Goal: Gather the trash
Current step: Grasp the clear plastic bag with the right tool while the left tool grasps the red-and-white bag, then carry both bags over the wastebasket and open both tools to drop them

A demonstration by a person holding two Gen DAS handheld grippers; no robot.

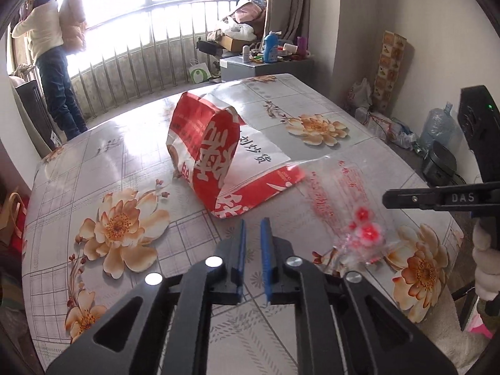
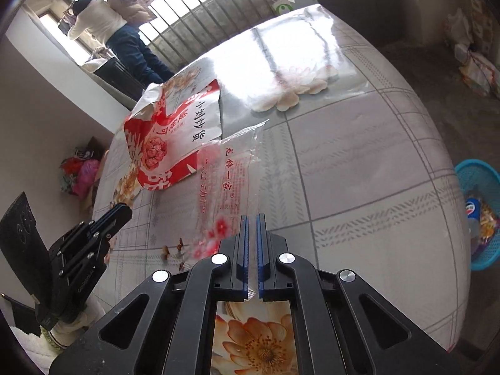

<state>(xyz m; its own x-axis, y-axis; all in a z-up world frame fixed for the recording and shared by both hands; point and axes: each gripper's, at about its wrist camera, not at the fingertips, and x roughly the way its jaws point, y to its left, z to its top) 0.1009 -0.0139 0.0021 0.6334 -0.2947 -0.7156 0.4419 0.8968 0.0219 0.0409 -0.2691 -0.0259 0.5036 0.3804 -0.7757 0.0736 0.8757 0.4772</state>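
Note:
A red and white snack bag [image 1: 215, 156] lies crumpled in the middle of the flower-print table [image 1: 103, 156]. To its right lies a clear plastic bag [image 1: 340, 200] with red print. My left gripper [image 1: 253, 223] hovers just short of the snack bag, its jaws a little apart with nothing between them. In the right wrist view the clear bag [image 2: 231, 181] runs from the snack bag [image 2: 168, 137] down to my right gripper [image 2: 252, 217], whose jaws are shut on its near corner. The left gripper [image 2: 123, 214] shows at the left, and the right gripper [image 1: 386, 198] at the left view's right edge.
A blue basket [image 2: 478, 187] holding trash stands on the floor past the table's right edge. A few small brown scraps [image 2: 175, 250] lie on the cloth near the clear bag. A person [image 1: 47, 62] stands at the window railing. A cluttered cabinet [image 1: 265, 62] is beyond the table.

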